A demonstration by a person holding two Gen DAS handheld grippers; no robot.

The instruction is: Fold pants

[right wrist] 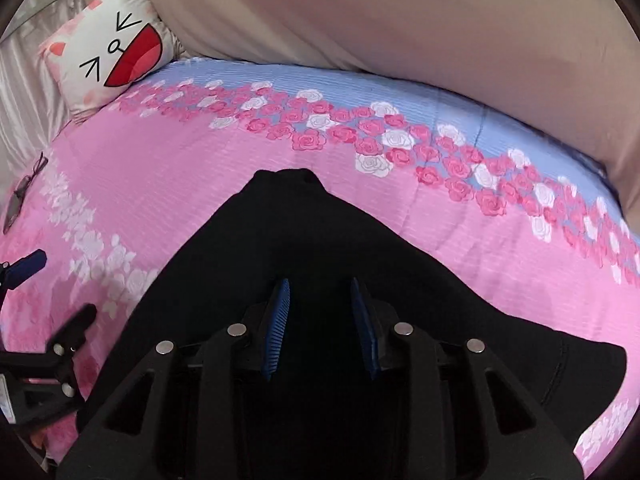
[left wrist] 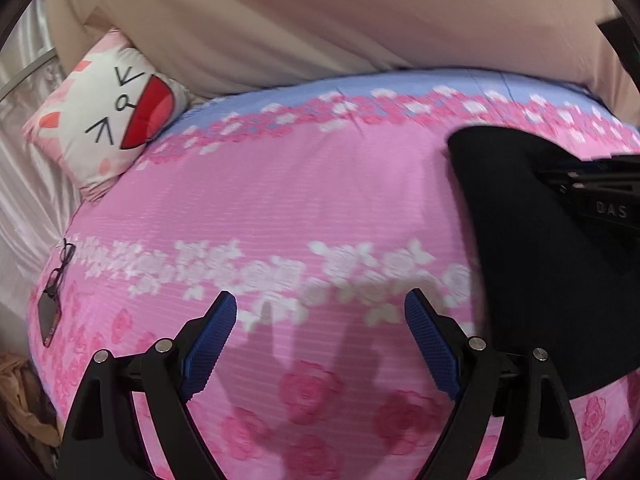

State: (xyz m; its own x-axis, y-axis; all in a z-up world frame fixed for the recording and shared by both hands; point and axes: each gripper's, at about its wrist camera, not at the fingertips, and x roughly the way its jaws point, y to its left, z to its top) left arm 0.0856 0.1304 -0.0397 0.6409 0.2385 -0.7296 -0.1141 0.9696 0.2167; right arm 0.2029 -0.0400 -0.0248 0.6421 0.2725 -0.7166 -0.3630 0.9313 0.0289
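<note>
Black pants (right wrist: 304, 240) lie on a pink floral bedspread (right wrist: 160, 168); in the left wrist view the pants (left wrist: 520, 240) fill the right side. My right gripper (right wrist: 320, 292) hovers over the middle of the pants with its blue-padded fingers partly open and nothing between them. My left gripper (left wrist: 320, 308) is wide open over bare bedspread (left wrist: 280, 200), left of the pants, and empty. The left gripper also shows at the left edge of the right wrist view (right wrist: 44, 296). The right gripper's body shows at the right edge of the left wrist view (left wrist: 600, 196).
A white and pink cartoon-face pillow (left wrist: 108, 120) lies at the bed's far left corner. Glasses (left wrist: 60, 268) and a phone (left wrist: 48, 320) lie near the left bed edge. A beige blanket (left wrist: 320, 20) is bunched along the far side.
</note>
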